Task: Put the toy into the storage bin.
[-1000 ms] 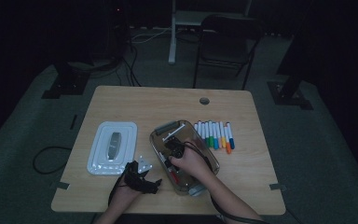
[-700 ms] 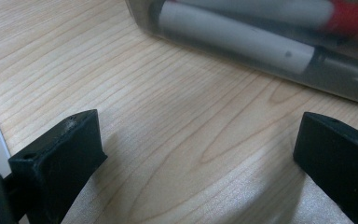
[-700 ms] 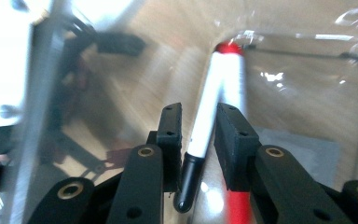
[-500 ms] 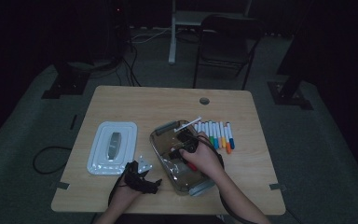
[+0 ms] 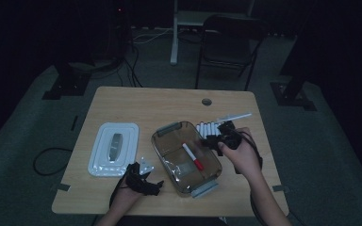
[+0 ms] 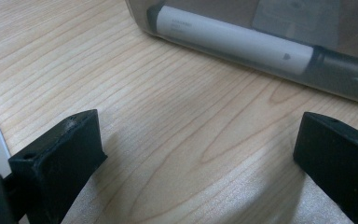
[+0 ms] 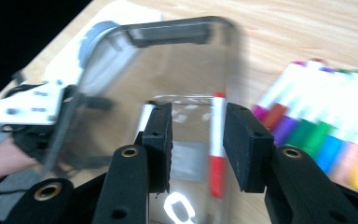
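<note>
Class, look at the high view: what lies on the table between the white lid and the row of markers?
The clear container, holding a red-capped marker, sits between the white lid and marker row, per the high view.

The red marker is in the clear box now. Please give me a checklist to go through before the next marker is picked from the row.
1. Red marker lies inside the clear box: ok.
2. Right hand-held gripper has let go: ok; its jaws have just been opening, with nothing between them.
3. Right hand-held gripper is clear of the box: ok, it is beside the box's right rim.
4. Row of markers on the table is free to reach: ok.
5. Left hand-held gripper is open and out of the way near the front edge: ok.
6. Box lid lies aside, left of the box: ok.
</note>
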`<state>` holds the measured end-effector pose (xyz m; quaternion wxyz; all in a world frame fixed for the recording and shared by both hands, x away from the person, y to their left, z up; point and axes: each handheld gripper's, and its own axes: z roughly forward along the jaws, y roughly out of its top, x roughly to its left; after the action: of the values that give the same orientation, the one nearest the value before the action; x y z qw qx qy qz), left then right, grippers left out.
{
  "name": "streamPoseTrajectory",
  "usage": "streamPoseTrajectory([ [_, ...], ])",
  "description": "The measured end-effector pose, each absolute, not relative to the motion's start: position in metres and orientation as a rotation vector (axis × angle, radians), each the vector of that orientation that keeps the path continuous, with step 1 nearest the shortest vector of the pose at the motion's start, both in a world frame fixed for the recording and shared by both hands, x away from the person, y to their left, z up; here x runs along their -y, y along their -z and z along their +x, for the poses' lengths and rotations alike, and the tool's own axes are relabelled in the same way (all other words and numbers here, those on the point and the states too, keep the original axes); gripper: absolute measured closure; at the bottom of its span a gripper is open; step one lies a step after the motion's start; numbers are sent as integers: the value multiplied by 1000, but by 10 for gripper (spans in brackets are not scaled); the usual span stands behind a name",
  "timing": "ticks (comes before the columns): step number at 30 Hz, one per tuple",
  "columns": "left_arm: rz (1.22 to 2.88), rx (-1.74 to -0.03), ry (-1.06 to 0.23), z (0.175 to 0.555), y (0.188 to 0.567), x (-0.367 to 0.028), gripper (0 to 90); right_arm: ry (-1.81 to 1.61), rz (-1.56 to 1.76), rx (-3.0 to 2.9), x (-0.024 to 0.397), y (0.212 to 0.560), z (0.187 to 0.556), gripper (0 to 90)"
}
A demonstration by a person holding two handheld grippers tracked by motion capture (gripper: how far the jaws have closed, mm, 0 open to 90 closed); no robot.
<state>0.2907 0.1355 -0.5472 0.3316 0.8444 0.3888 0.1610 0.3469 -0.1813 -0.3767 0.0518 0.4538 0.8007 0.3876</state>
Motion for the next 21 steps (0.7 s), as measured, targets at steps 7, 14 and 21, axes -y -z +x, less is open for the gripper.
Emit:
streamPoseTrajectory([
  [7,2205,-1017,-422,291,547,-135,19,-1155,1500,-2311,229,389,350,610],
  [14,2206,-1017,-422,291,547,-135,18,-1095,1626,-2214,259,417,363,596],
  [21,2206,-1017,-421,291,547,-135,18,-1028,1720,-2132,279,446,381,597],
])
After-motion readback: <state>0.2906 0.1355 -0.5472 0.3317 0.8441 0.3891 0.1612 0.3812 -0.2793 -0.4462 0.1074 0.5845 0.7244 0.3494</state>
